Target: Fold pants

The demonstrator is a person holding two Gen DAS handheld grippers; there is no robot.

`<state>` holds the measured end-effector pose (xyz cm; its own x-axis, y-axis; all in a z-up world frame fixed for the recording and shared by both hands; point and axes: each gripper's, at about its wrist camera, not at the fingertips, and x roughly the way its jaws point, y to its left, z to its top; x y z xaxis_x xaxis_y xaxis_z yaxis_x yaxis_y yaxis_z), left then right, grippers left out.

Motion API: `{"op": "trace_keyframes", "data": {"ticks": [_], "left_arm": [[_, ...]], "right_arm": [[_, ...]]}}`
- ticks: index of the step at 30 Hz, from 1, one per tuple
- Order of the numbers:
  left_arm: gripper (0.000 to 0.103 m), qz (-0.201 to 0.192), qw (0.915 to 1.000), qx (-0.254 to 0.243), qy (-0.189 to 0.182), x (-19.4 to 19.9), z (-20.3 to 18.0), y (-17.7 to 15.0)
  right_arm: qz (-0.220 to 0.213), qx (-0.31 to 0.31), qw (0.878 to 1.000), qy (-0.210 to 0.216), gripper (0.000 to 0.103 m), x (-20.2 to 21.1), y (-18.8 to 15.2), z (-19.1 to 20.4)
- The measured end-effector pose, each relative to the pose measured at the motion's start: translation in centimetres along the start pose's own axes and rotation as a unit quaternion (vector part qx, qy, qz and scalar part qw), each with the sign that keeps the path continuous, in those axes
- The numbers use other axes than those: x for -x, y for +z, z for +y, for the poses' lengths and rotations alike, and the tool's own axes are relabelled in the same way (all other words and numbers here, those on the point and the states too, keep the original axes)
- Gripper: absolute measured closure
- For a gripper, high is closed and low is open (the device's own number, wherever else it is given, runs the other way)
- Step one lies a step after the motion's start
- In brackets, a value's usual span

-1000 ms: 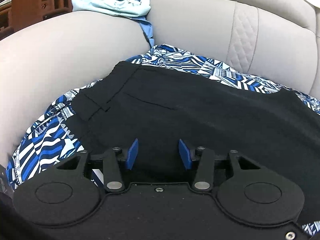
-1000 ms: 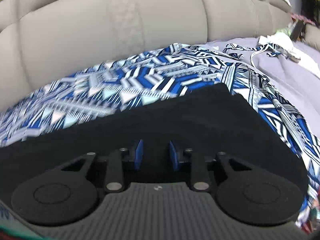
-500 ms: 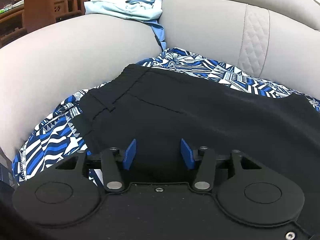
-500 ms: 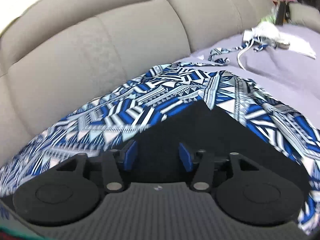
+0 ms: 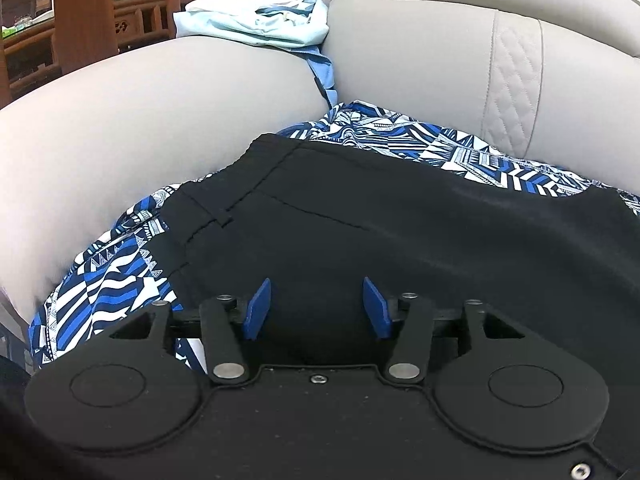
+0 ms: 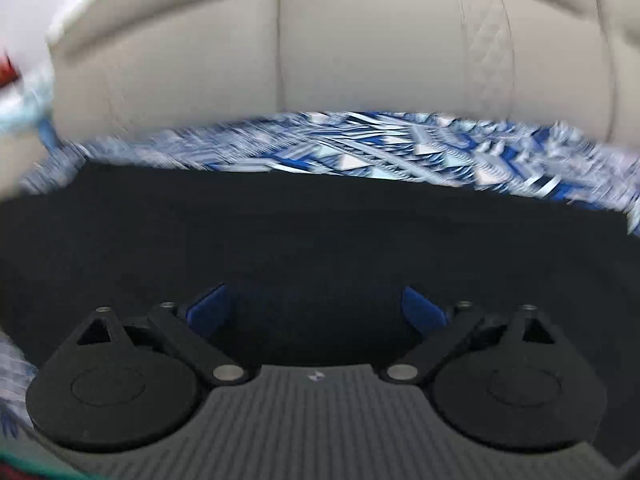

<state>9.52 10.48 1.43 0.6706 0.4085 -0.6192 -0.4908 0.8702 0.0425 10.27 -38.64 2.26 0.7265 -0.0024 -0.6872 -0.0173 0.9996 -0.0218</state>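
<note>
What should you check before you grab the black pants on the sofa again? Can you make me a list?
1. Left gripper open: ok, blue pads apart with nothing between them.
2. Right gripper open: ok, pads spread wide.
3. Black pants lying flat on the patterned cloth: ok in the left view.
4. Waistband edge in view: ok.
5. Right view sharp enough to aim: not ok, it is blurred.
6. Whole pants on the sofa: cannot tell, the edges run out of view.
</note>
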Motion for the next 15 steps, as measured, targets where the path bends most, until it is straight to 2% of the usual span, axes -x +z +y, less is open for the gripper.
{"op": "trace_keyframes", "data": {"ticks": [1, 4, 8, 12, 15], "left_arm": [[0.051, 0.000, 1.0000, -0.001, 0.000, 0.0, 0.0, 0.0], [0.050, -0.002, 1.0000, -0.003, 0.000, -0.1, 0.1, 0.0], [0.048, 0.000, 1.0000, -0.005, 0.002, -0.1, 0.1, 0.1], [0.047, 0.004, 0.9999, -0.004, 0.008, -0.2, -0.1, 0.3], [0.043, 0.005, 0.9998, -0.008, 0.017, -0.3, -0.3, 0.4]], "right_arm": [[-0.003, -0.012, 1.000, -0.019, 0.000, -0.5, 0.0, -0.7], [-0.017, -0.058, 0.997, -0.057, 0.000, -1.8, 0.8, -4.4], [-0.038, -0.095, 0.991, -0.084, 0.001, -3.3, 1.3, -8.8], [-0.056, -0.129, 0.984, -0.113, 0.000, -4.5, 2.2, -10.3], [-0.045, -0.139, 0.977, -0.153, 0.000, -5.6, 3.0, -10.7]]}}
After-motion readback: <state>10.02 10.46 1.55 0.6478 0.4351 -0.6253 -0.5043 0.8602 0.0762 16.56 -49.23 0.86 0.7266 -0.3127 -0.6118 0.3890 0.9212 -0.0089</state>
